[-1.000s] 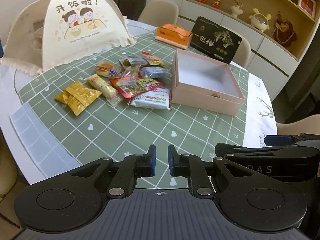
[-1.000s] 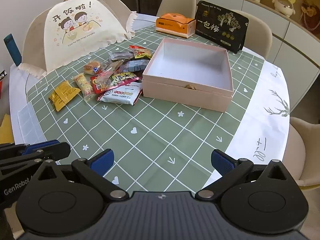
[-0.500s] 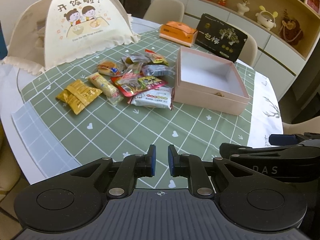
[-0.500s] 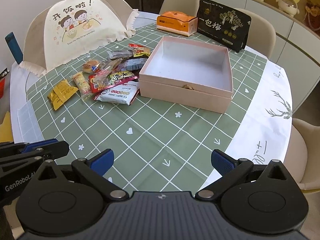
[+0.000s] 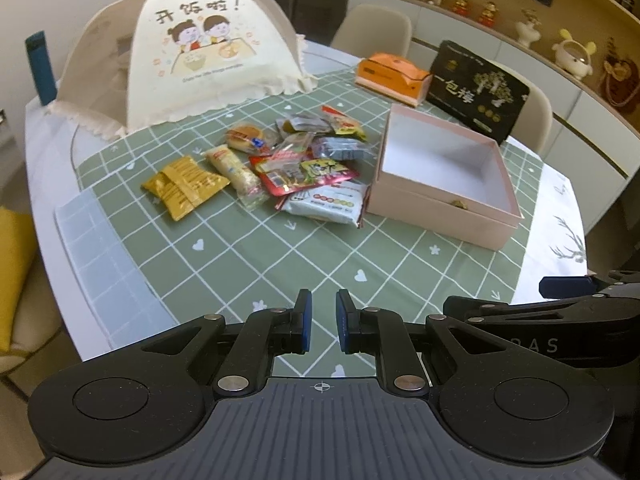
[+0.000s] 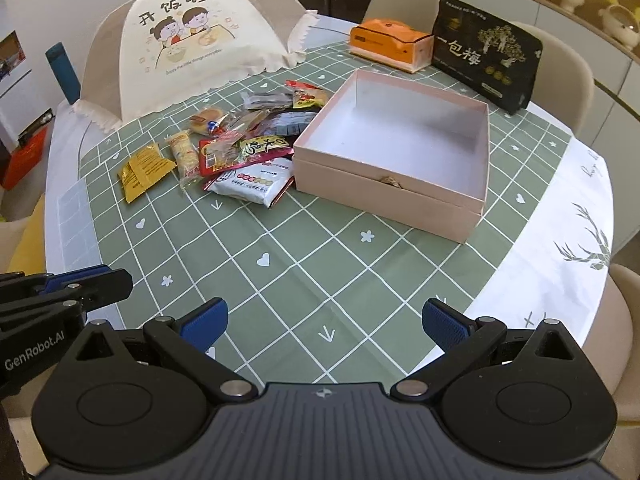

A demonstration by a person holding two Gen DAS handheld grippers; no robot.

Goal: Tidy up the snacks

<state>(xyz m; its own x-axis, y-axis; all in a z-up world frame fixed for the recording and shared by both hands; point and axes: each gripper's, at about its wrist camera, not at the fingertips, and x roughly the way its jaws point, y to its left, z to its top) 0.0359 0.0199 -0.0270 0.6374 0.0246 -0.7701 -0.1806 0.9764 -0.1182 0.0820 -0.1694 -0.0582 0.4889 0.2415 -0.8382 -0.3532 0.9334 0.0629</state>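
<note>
Only the left view shows figurines [image 5: 474, 8] shelved beyond the pink box [image 5: 442, 186]; left gripper [image 5: 321, 318] nearly closed, empty; right gripper [image 6: 325, 320] wide, empty.

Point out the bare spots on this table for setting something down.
Free: the green checked tablecloth between both claws and the snack pile; the inside of the open pink square box. Crowded: left of the box, where packets overlap up to the cream mesh food cover.

Pink box [image 6: 384, 196], green grid tablecloth [image 6: 304, 256].
</note>
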